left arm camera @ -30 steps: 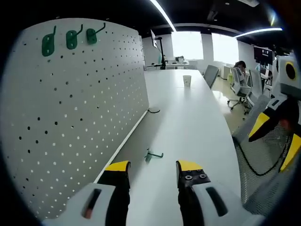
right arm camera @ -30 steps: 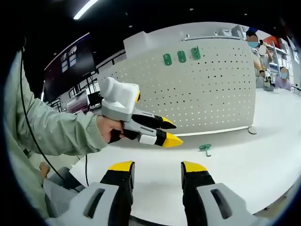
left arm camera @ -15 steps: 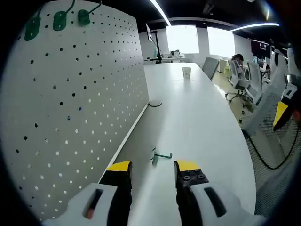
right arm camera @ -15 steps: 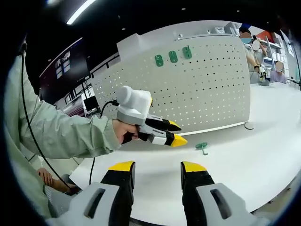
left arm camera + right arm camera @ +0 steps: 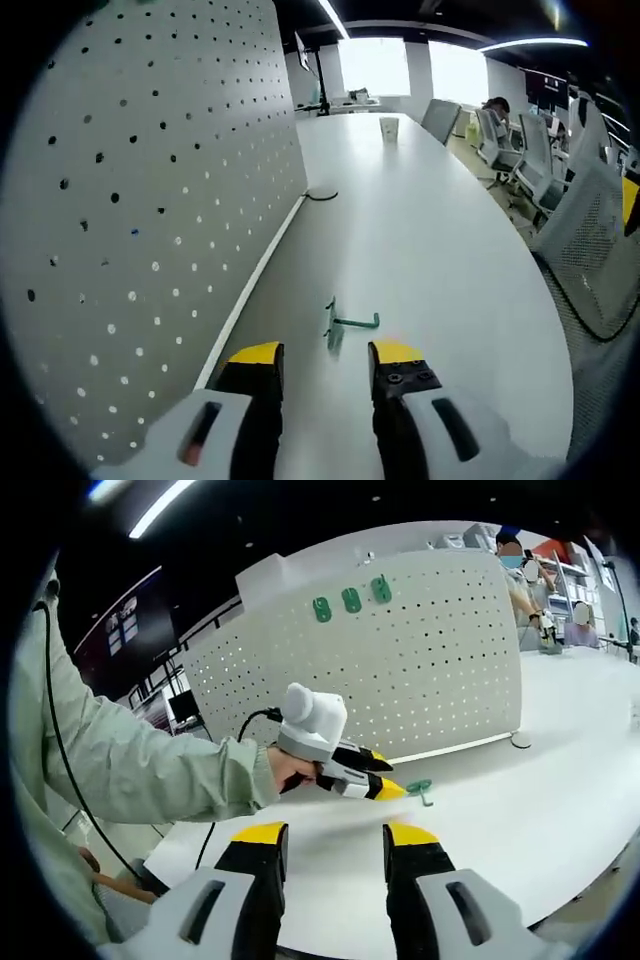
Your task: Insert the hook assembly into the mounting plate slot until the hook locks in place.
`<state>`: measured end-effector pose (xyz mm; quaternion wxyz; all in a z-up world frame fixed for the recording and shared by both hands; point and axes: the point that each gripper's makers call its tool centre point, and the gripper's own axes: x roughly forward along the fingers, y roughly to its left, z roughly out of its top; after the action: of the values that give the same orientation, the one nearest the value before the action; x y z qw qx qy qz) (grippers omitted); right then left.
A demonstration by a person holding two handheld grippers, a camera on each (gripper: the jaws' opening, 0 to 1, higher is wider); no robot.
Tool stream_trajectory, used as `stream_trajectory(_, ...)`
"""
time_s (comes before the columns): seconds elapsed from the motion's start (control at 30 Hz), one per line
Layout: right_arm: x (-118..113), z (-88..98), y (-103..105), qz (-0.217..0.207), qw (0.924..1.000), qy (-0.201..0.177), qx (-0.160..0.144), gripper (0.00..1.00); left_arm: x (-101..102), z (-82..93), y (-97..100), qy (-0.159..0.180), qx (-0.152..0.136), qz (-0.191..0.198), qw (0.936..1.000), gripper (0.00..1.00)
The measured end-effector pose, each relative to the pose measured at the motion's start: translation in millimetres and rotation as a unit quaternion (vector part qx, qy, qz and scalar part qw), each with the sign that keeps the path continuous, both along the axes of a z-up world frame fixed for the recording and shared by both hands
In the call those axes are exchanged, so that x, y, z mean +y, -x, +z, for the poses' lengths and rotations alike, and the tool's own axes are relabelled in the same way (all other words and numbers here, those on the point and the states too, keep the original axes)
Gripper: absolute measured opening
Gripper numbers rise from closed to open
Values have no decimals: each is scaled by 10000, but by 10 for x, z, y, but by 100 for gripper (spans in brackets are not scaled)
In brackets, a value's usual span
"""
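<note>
White tabletop (image 5: 430, 230) runs long and bare away from us in the left gripper view, with a pegboard (image 5: 140, 200) standing upright along its left edge and office chairs (image 5: 545, 160) past its right edge. We see a paper cup (image 5: 388, 129) far down the table and a thin dark cable (image 5: 320, 196) at the foot of the pegboard, both well apart from our work; the surface between them and us is open.

A green hook (image 5: 345, 325) lies flat on the table just ahead of our left gripper (image 5: 322, 352), near the pegboard's base. Its flat plate end points toward us and the pegboard side, and its thin rod runs off to the right, ending in a short upturned tip; the long axis lies across our view. The left jaws are parted with nothing between them, and the hook sits just beyond the gap.

From the right gripper view, we see the left gripper (image 5: 385, 788) held in a hand (image 5: 290, 772), its yellow tips close to the hook (image 5: 421, 789). Three green hooks (image 5: 350, 597) hang in a row near the pegboard's (image 5: 440, 670) top. Our right gripper (image 5: 335, 832) hangs over the near table edge, jaws apart and empty.
</note>
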<state>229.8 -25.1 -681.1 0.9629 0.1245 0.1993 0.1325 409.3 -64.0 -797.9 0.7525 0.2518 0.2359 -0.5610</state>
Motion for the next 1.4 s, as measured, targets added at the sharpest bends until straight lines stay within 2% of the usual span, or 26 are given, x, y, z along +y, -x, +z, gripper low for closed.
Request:
stream_trajectory(0.5,-36,-64,-30,-100,9999,30,57,36,-106,-286,-88,-51,278,38,9996,31)
stream_trajectory(0.53,-37,-64,-30,-103,9999,39,52,36,-130,-269,-89,51,319,54,9995,30)
stream_trajectory(0.87,-62,-86,-52,-177,9998,-7,58,36,-225,-239,-61,156,370,-23,9992,24)
stream_trajectory(1.07,-71,-90,-64,-192,9998,-12,63,35,-268,-236,-26,184,364,-44,9992,16)
stream_trajectory(1.2,-72,-87,-70,-196,9998,-13,59,35,-283,-236,-38,185,324,-18,9993,6)
stream_trajectory(1.4,-56,-96,-79,-166,9998,12,67,35,-287,-257,-69,134,344,-33,9993,4)
